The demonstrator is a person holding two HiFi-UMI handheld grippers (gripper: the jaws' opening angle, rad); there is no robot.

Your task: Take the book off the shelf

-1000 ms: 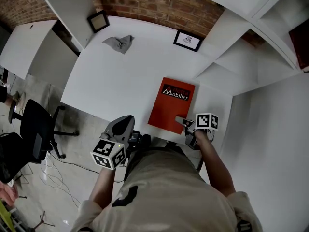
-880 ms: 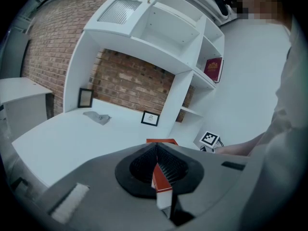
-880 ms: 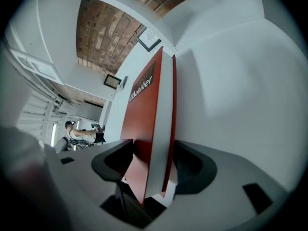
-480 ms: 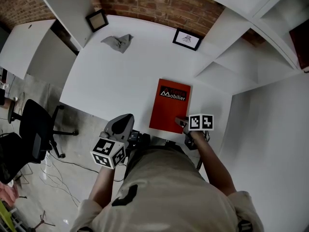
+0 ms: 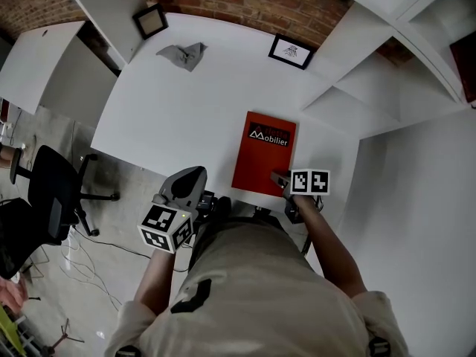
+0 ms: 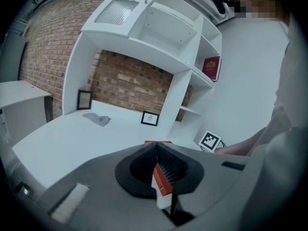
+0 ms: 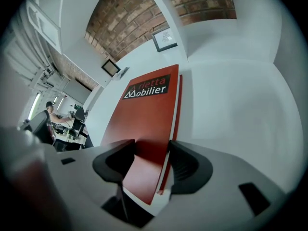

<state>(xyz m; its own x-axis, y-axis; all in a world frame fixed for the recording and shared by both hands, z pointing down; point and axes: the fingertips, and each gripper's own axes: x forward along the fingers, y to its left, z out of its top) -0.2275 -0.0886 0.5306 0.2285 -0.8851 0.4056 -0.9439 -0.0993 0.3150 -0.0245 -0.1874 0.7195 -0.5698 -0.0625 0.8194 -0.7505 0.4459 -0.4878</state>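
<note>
Lying flat and cover-up on the white bench (image 5: 178,117) is the red book (image 5: 264,151). Right gripper (image 5: 281,178) stands over the book's near right corner, jaws apart and straddling that corner without pressing it. Left gripper (image 5: 186,184) sits left of the book's near edge, apart from it, jaws closed together.

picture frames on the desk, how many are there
2. One picture frame stands at the far left corner of the desk by the brick wall; the other stands further right, beside the white shelf unit. None looks hidden.
</note>
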